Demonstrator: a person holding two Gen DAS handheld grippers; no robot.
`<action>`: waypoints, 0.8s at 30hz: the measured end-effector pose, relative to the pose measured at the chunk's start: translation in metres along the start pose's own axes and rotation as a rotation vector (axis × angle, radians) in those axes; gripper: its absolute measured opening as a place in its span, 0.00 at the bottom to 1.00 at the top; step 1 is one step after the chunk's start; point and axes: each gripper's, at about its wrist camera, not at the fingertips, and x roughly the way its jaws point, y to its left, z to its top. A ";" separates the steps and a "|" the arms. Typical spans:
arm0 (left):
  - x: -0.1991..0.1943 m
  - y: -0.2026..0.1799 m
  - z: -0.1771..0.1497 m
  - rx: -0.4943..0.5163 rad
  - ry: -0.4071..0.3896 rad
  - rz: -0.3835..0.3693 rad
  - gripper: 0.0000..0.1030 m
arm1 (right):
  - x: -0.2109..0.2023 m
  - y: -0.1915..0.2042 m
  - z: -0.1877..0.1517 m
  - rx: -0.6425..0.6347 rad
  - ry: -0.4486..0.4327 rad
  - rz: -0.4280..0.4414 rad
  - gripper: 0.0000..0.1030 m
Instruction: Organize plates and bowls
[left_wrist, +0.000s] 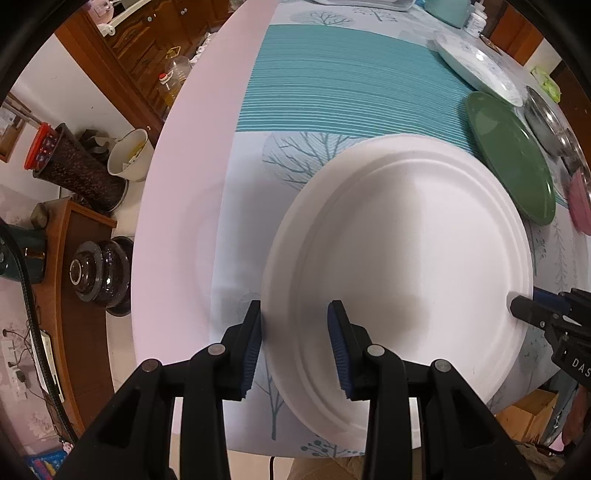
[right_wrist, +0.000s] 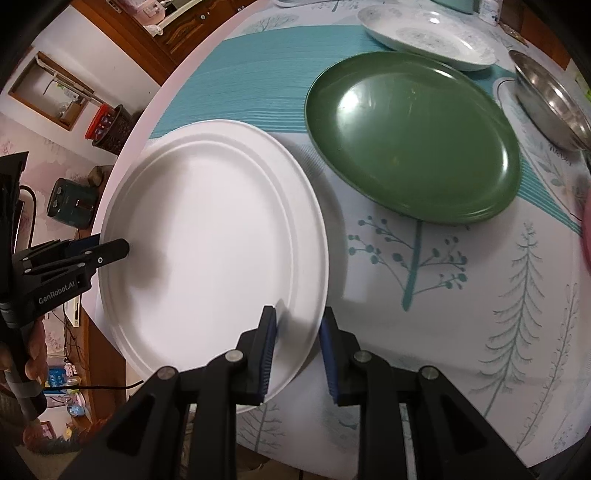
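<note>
In the right wrist view, white lettering "GenRobot.AI" stands on the black body of the left gripper (right_wrist: 122, 251) at the left edge. In the left wrist view, the white letters "DAS" show on the body of the right gripper (left_wrist: 517, 304) at the right edge, cut off by the frame. Other labels are too small or blurred to read.

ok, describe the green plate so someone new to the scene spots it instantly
Start at the table with the tree-print cloth, then find the big white plate at its near edge. The green plate lies just beyond it, toward the steel dish. It is the only dark, solid-coloured plate there.
</note>
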 end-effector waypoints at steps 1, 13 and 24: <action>0.001 -0.003 -0.001 -0.002 0.002 0.001 0.32 | 0.001 0.000 0.000 0.002 0.002 0.001 0.24; 0.003 -0.009 0.001 0.040 0.002 -0.011 0.49 | 0.008 0.016 0.004 0.005 0.018 -0.012 0.39; -0.016 -0.029 0.003 0.059 -0.060 0.068 0.68 | 0.003 0.012 0.000 0.019 0.007 -0.017 0.45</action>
